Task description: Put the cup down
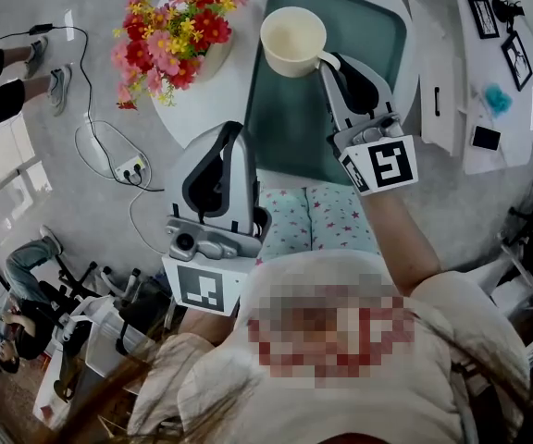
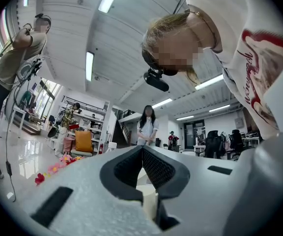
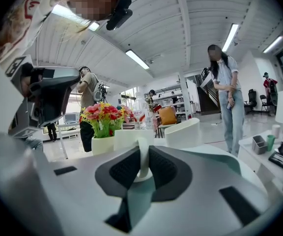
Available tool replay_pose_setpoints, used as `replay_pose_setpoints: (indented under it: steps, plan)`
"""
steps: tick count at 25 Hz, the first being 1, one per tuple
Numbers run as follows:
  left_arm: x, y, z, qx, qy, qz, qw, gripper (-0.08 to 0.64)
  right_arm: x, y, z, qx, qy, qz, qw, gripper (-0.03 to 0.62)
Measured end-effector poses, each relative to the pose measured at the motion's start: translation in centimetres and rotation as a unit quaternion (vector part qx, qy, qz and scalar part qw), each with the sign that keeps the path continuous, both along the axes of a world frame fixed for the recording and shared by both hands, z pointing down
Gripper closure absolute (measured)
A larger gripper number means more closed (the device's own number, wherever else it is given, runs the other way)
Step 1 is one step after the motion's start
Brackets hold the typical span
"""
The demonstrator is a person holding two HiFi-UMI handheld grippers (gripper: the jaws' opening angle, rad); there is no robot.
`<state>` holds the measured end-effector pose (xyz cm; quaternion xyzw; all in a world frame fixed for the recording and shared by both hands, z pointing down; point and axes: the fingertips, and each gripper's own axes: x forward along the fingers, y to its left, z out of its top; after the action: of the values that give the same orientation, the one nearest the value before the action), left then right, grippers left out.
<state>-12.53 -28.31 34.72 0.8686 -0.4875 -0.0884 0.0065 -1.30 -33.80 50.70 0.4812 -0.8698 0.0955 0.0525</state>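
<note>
Nearest, the left tongs (image 1: 232,132) are pressed together and empty at the teal tray's (image 1: 290,128) near left edge. Beyond them, the right tongs (image 1: 329,63) pinch the cup (image 1: 293,40) by its handle over the tray's far left part, seemingly just above it. The tray's right half lies open. Flowers (image 1: 169,35) stand left of the tray on the table (image 1: 229,91).

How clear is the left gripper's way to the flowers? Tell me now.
Likely yes: the left gripper is shut on nothing, and only bare table lies between it and the flowers.
</note>
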Motion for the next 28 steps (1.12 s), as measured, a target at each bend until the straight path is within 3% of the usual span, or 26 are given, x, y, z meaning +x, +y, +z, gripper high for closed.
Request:
replay_pose_setpoints:
  steps: [20,28]
  plan:
    - [0.9,0.7,0.8,-0.016,-0.015,0.0,0.9998,0.545,-1.2,1.9,2.2,-0.057,0.028,-0.015,0.998,0.541]
    - [0.9,0.7,1.0,-0.021,-0.016,-0.002,0.9996,0.545,-2.0,2.3,2.4,-0.051,0.039,-0.025,0.998,0.541]
